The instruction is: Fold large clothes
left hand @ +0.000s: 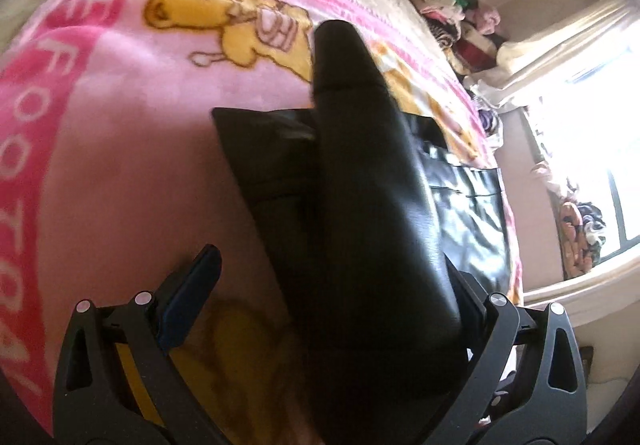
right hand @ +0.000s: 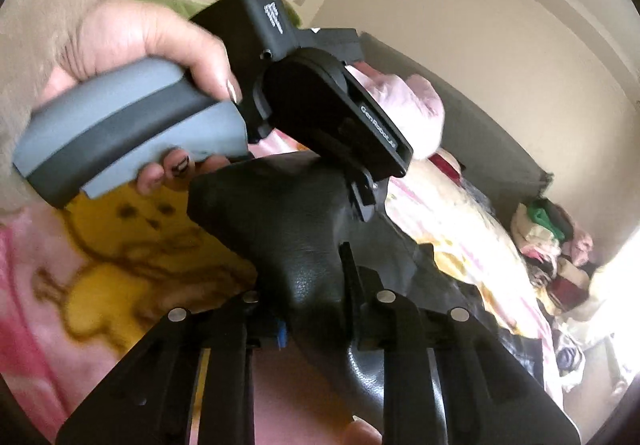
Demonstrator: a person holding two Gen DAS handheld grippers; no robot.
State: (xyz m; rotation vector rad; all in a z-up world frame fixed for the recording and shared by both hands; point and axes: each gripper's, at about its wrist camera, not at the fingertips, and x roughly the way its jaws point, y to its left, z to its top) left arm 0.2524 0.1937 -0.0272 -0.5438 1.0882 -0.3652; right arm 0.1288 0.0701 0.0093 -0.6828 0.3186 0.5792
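Here's the black leather jacket (left hand: 460,205) spread on the bed, lying over a pink blanket (left hand: 100,125) printed with yellow bears and white lettering. In the left wrist view a long black sleeve (left hand: 360,185) of that jacket runs from the near edge up across the middle of the frame, its rounded end pointing toward the far side of the bed. The left gripper (left hand: 332,285) is spread wide: one blue-padded finger (left hand: 192,293) stands clear on the left over bare blanket, while the other finger sits at the right edge of the sleeve. The sleeve lies between the two, hard against the right finger, with the left pad well off it.

Over to the right wrist view, and the right gripper (right hand: 316,285) has its fingers drawn close together, pinching a fold of the black leather that bunches up between them. Beyond it, a hand (right hand: 132,45) in a fuzzy beige sleeve grips the grey handle (right hand: 120,133) of the other gripper tool, whose black body hangs over the jacket.

On the far right, a heap of mixed clothes (left hand: 452,5) is stacked against the wall, next to a bright window (left hand: 592,125). A pale pink pillow (right hand: 400,105) lies at the far end of the bed.
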